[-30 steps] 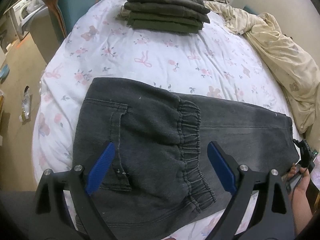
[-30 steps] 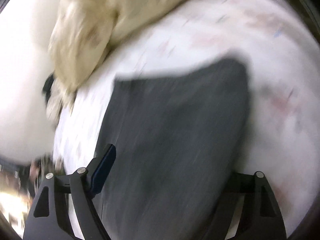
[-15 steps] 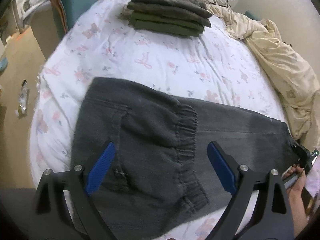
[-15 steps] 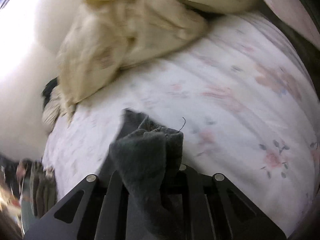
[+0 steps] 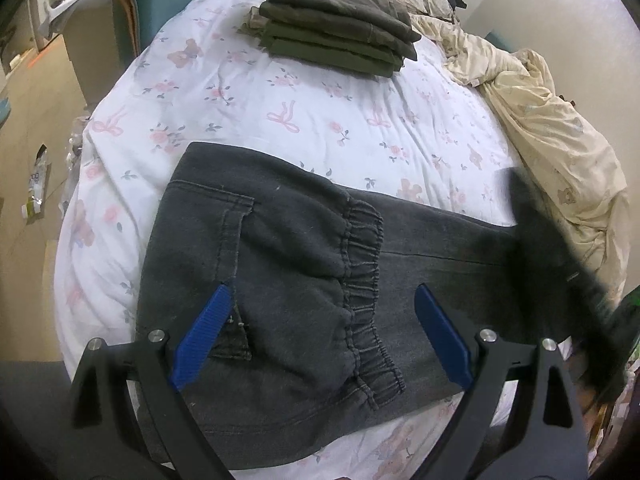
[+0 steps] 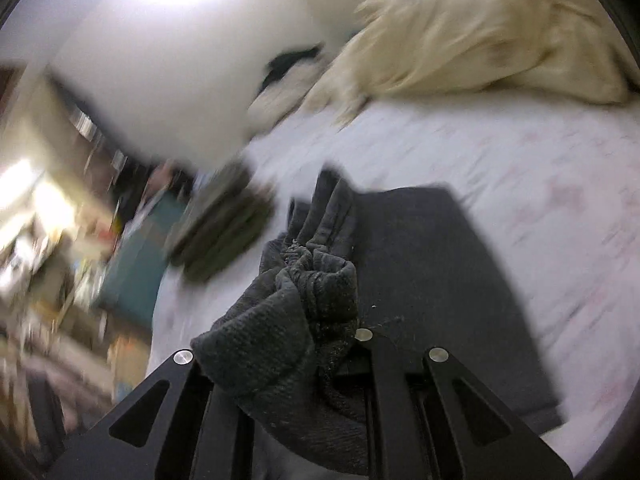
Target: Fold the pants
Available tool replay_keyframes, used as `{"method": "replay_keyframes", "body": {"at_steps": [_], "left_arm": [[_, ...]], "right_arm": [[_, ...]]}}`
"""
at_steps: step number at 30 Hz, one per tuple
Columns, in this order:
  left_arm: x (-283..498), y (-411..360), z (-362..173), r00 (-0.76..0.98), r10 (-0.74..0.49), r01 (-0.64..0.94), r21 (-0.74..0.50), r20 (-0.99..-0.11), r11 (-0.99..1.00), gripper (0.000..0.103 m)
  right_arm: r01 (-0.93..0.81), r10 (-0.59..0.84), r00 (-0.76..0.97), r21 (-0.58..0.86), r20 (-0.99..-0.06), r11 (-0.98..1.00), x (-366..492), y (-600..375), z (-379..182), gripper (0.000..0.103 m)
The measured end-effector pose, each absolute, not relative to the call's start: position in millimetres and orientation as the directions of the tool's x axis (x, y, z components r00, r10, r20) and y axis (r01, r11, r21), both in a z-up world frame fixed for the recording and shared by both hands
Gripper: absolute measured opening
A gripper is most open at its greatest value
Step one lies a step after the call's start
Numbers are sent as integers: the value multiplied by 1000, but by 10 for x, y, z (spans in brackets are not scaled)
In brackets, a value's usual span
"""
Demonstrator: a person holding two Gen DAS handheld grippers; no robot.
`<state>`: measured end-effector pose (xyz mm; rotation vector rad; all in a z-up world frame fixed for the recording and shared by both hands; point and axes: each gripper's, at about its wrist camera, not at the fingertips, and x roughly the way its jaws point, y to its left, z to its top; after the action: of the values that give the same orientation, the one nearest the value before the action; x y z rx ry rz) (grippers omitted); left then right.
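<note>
**A:** Where are the pants (image 5: 304, 280) right now?

**B:** Spread dark grey across the near end of the bed (image 5: 320, 120), on the flowered sheet. The elastic cuffs sit on top in the middle, so I take it they've already been doubled once. I'm holding my left gripper (image 5: 320, 332) above them with its blue pads spread wide and nothing between them.

**A:** Why leave it there doing nothing?

**B:** My guess is that it stands ready to pin the near layers if the cloth slides while the other end is carried over.

**A:** And the right side?

**B:** My right gripper (image 6: 320, 344) is clamped tight on a bunched end of the pants; the knit fabric bulges out over both fingers. In the left view that end shows as a blurred dark flap raised off the bed at the right edge, beside the crumpled cream blanket (image 5: 560, 128).

**A:** Why take it in a bunch?

**B:** I think a gathered pinch keeps both layers together, so the fold comes over as one.

**A:** Where will it end up?

**B:** Probably on the folded stack (image 5: 336, 36) of olive garments at the far end, well apart from this pair.
</note>
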<state>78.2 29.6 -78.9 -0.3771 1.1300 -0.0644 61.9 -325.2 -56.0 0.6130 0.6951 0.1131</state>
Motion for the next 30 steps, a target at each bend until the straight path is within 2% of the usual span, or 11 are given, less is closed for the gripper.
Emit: {"method": "replay_keyframes", "body": {"at_steps": [4,9,10,11,13,20,25,27,28,29,30], "left_arm": [[755,339,-763,444,-233,-142,-325,-865,935,92],[745,391,-786,437,-227,-149,-319,-871,936,92],[742,404,-785,437,-228,-151,-321,-870,935,92],[738,418,-781,438,-229,-152,-323,-869,934,92],[734,431,-767,441,-227,-156,-324,-868,933,92],[720,430,-732,452,-232,-153,-331,-861,931,92],[719,421,-776,443,-219,-162,-318,-869,934,92],[739,389,-845,425,-210,-150,-297,-880,943,92],[745,379,-879,416,-203,-146,-285,-886,947,92],[754,363,-918,409,-191,-144,-270,-892,952,92],[754,363,-948,406,-181,-145,-259,-896,955,92]], "right_arm": [[-14,418,631,530,-653,848,494,-2447,-1041,11],[-13,403,471,450,-785,893,408,-2162,-1544,20],[-7,414,469,465,-780,885,407,-2221,-1542,27],[-5,438,461,491,-772,871,410,-2273,-1512,46],[-18,470,405,508,-784,861,369,-2236,-1467,59],[-147,507,113,490,-855,859,104,-2102,-1392,59],[-163,489,301,461,-819,872,108,-2355,-969,58],[-108,515,327,510,-792,853,236,-2474,-1000,44],[-89,532,320,535,-784,840,336,-2466,-1053,26],[-79,537,307,541,-786,837,411,-2457,-1124,17],[-69,526,284,530,-802,845,461,-2429,-1212,16]]}}
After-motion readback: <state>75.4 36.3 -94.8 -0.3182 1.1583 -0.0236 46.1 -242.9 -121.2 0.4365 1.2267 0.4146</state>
